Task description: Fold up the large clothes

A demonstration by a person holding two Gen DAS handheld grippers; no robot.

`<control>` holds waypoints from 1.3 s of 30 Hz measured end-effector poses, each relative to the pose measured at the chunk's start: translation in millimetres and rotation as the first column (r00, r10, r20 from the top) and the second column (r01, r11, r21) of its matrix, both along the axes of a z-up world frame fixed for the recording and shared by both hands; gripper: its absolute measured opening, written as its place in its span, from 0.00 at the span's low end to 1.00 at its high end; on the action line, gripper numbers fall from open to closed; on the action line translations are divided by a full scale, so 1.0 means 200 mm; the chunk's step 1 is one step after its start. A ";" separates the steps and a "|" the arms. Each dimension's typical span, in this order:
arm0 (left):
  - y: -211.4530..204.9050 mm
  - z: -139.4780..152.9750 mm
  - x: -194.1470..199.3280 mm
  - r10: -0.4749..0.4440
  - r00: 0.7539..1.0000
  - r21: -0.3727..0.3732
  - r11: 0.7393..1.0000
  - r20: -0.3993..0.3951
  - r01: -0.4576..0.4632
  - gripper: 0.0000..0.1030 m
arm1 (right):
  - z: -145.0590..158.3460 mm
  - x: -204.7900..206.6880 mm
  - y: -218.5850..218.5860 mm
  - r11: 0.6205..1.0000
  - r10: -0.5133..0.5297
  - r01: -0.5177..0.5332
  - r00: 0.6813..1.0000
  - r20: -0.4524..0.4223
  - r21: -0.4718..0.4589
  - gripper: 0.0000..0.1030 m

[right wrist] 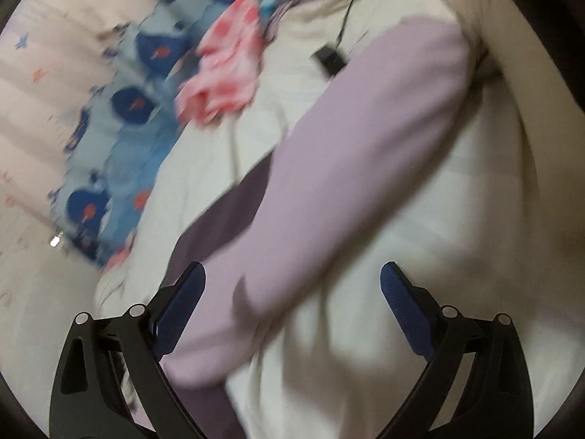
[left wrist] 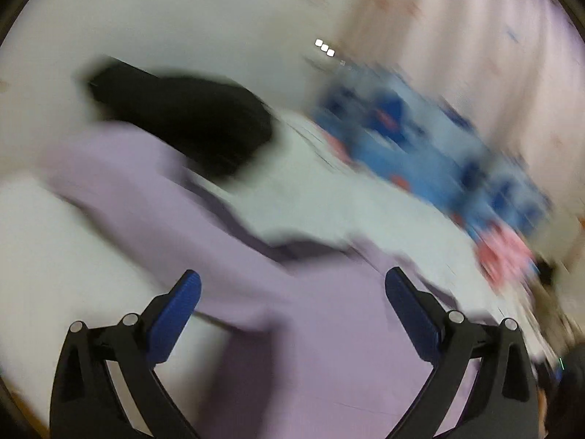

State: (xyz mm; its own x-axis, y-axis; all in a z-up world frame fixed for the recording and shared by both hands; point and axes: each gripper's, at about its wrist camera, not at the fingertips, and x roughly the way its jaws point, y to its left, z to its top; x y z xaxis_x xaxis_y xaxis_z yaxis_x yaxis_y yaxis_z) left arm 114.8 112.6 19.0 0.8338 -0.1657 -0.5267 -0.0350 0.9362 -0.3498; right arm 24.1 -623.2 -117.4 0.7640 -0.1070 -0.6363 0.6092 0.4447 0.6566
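Note:
A large lilac garment [left wrist: 226, 241] lies spread on a white bed sheet [left wrist: 55, 256]. Both views are motion-blurred. My left gripper [left wrist: 292, 285] is open, its blue pads [left wrist: 182, 303] wide apart just above the lilac cloth, holding nothing. In the right wrist view a long lilac sleeve or leg of the garment [right wrist: 347, 153] runs diagonally across the white sheet [right wrist: 457, 237], with a darker purple inner layer [right wrist: 223, 212] along its left side. My right gripper [right wrist: 292, 281] is open over the lower end of that lilac strip, holding nothing.
A black item [left wrist: 190, 120] lies on the bed beyond the lilac garment. A blue patterned blanket [right wrist: 120, 128] and a pink dotted cloth [right wrist: 223, 77] lie along the bed's far side. A small black device with a cable [right wrist: 329, 60] rests on the sheet. A pale curtain [left wrist: 475, 36] hangs behind.

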 end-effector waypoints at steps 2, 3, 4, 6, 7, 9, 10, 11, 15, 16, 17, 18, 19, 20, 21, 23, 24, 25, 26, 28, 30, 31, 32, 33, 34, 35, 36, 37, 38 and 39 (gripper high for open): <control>-0.26 -0.13 0.13 -0.097 0.994 -0.032 0.995 -0.051 0.095 0.93 | -0.03 0.09 -0.07 0.999 -0.042 0.041 0.999 -0.022 -0.023 0.90; -0.36 -0.18 0.17 -0.121 0.991 -0.045 0.992 -0.059 0.118 0.93 | -0.03 0.16 -0.10 0.997 -0.060 0.059 0.998 -0.022 -0.040 0.90; -0.44 -0.22 0.18 -0.138 0.988 -0.054 0.989 -0.068 0.134 0.93 | -0.04 0.19 -0.12 0.997 -0.064 0.064 0.998 -0.008 -0.043 0.90; -0.54 -0.30 0.22 -0.186 0.978 -0.073 0.981 -0.090 0.180 0.93 | 0.01 0.23 -0.12 0.995 -0.052 0.057 0.997 0.065 -0.079 0.81; -0.57 -0.35 0.22 -0.215 0.971 -0.064 0.976 -0.105 0.209 0.93 | 0.06 0.27 -0.08 0.990 0.002 0.012 0.995 0.100 -0.141 0.69; -0.61 -0.45 0.21 -0.238 0.962 -0.003 0.971 -0.137 0.240 0.93 | 0.12 0.34 0.04 0.952 0.122 -0.094 0.989 0.079 -0.292 0.67; -0.64 -0.49 0.19 -0.222 0.964 0.011 0.974 -0.150 0.226 0.93 | 0.11 0.36 0.06 0.941 0.143 -0.123 0.989 0.042 -0.316 0.67; -0.63 -0.52 0.17 -0.210 0.964 0.001 0.977 -0.164 0.213 0.93 | 0.07 0.36 0.07 0.947 0.140 -0.131 0.990 0.011 -0.292 0.67; -0.57 -0.59 0.19 -0.188 0.961 -0.095 0.981 -0.203 0.172 0.93 | -0.11 0.30 -0.14 0.995 -0.028 0.025 0.999 -0.026 -0.099 0.71; -0.56 -0.59 0.19 -0.184 0.963 -0.086 0.982 -0.198 0.170 0.93 | -0.13 0.29 -0.19 0.996 -0.051 0.049 0.998 -0.023 -0.075 0.71; -0.55 -0.59 0.17 -0.183 0.964 -0.081 0.982 -0.195 0.170 0.93 | -0.13 0.28 -0.24 0.995 -0.081 0.080 0.997 -0.014 -0.056 0.71; -0.54 -0.59 0.17 -0.181 0.964 -0.080 0.982 -0.194 0.168 0.93 | -0.11 0.27 -0.29 0.991 -0.129 0.129 0.992 0.000 -0.037 0.71; -0.54 -0.59 0.17 -0.181 0.964 -0.086 0.982 -0.195 0.167 0.93 | -0.10 0.26 -0.36 0.985 -0.172 0.172 0.985 0.007 -0.014 0.72; -0.53 -0.59 0.18 -0.181 0.963 -0.093 0.982 -0.198 0.165 0.93 | -0.10 0.26 -0.39 0.981 -0.196 0.196 0.980 0.019 0.000 0.72; -0.53 -0.60 0.18 -0.183 0.962 -0.100 0.981 -0.205 0.165 0.93 | -0.08 0.27 -0.44 0.977 -0.212 0.211 0.976 0.043 0.008 0.72; -0.52 -0.61 0.19 -0.182 0.960 -0.105 0.981 -0.214 0.163 0.93 | 0.00 0.34 -0.49 0.987 -0.153 0.155 0.986 0.066 -0.039 0.43; -0.52 -0.62 0.19 -0.181 0.959 -0.105 0.981 -0.218 0.161 0.93 | 0.02 0.38 -0.51 0.990 -0.125 0.129 0.990 0.065 -0.056 0.30; -0.52 -0.62 0.19 -0.179 0.959 -0.104 0.982 -0.220 0.160 0.93 | 0.06 0.41 -0.51 0.993 -0.087 0.094 0.992 0.086 -0.075 0.15; -0.52 -0.62 0.19 -0.177 0.960 -0.104 0.982 -0.218 0.158 0.93 | 0.10 0.42 -0.50 0.992 -0.072 0.081 0.993 0.089 -0.100 0.12; -0.52 -0.61 0.18 -0.170 0.964 -0.098 0.983 -0.207 0.152 0.93 | 0.19 0.47 -0.49 0.990 -0.027 0.041 0.995 0.099 -0.138 0.10; -0.51 -0.60 0.18 -0.156 0.968 -0.084 0.986 -0.194 0.142 0.93 | 0.29 0.49 -0.44 0.987 0.002 0.020 0.990 0.138 -0.160 0.10; -0.51 -0.60 0.18 -0.152 0.969 -0.079 0.987 -0.192 0.140 0.93 | 0.36 0.49 -0.41 0.985 0.026 0.004 0.985 0.171 -0.175 0.09; -0.50 -0.59 0.18 -0.148 0.971 -0.072 0.988 -0.190 0.136 0.93 | 0.43 0.51 -0.37 0.981 0.051 -0.011 0.979 0.198 -0.195 0.09; -0.50 -0.58 0.18 -0.141 0.973 -0.063 0.989 -0.184 0.132 0.93 | 0.49 0.51 -0.32 0.977 0.068 -0.022 0.974 0.216 -0.210 0.09; -0.50 -0.57 0.17 -0.135 0.975 -0.053 0.990 -0.179 0.127 0.93 | 0.54 0.53 -0.28 0.975 0.087 -0.034 0.968 0.236 -0.222 0.09; -0.49 -0.57 0.17 -0.131 0.976 -0.043 0.991 -0.174 0.126 0.93 | 0.60 0.54 -0.23 0.972 0.107 -0.046 0.961 0.256 -0.232 0.09; -0.49 -0.56 0.17 -0.127 0.978 -0.033 0.992 -0.168 0.123 0.93 | 0.66 0.55 -0.17 0.967 0.129 -0.059 0.952 0.277 -0.248 0.09; -0.49 -0.54 0.16 -0.116 0.981 -0.014 0.993 -0.155 0.116 0.93 | 0.73 0.57 -0.10 0.960 0.157 -0.076 0.943 0.294 -0.269 0.09; -0.49 -0.53 0.15 -0.109 0.983 -0.001 0.994 -0.146 0.110 0.93 | 0.79 0.59 -0.02 0.952 0.185 -0.093 0.934 0.307 -0.291 0.09; -0.49 -0.50 0.14 -0.101 0.987 0.025 0.994 -0.129 0.105 0.93 | 0.85 0.62 0.07 0.942 0.218 -0.116 0.924 0.314 -0.314 0.09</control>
